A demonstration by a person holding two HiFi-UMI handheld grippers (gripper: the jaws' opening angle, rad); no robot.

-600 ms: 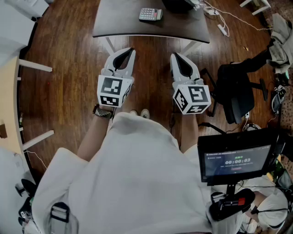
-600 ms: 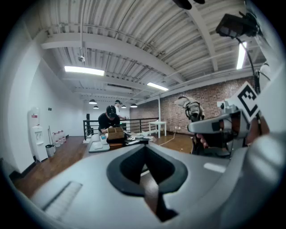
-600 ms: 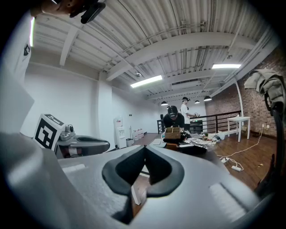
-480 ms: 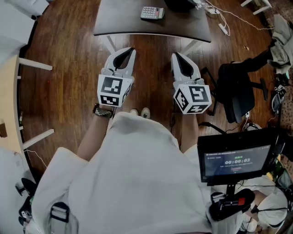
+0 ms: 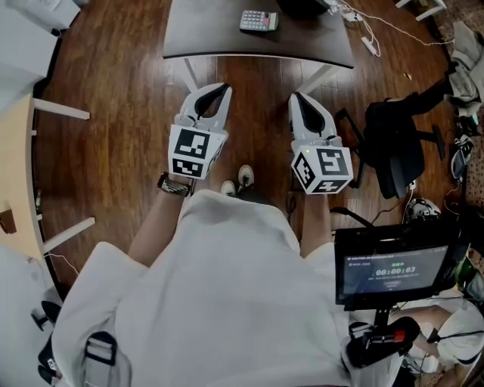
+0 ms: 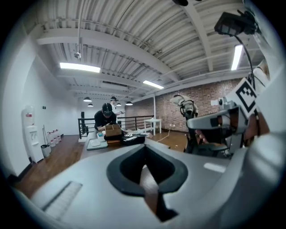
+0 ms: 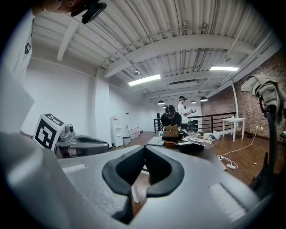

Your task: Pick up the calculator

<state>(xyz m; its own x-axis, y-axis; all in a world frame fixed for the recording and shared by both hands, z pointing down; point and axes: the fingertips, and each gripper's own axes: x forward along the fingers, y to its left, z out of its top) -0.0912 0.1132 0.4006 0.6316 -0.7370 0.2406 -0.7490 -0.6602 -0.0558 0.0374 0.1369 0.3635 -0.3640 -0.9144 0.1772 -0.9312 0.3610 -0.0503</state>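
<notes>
Both of your claws are closed with nothing between them. The left claw (image 5: 219,91) and the right claw (image 5: 299,99) hang side by side over the wooden floor (image 5: 113,113), short of the near edge of the worktop (image 5: 219,41).

The calculator (image 5: 259,20) lies flat on that dark worktop, towards its far side, well apart from both claws. In the head view it sits at about 1 o'clock from your left claw and 11 o'clock from your right, almost on the line between them, so neither hand looks clearly nearer. Its long axis runs roughly 9 to 3 o'clock across your view, with the short side facing you.

Judging by that, either claw has to open and travel forward towards 12 o'clock, over the worktop edge, closing across the short width.
</notes>
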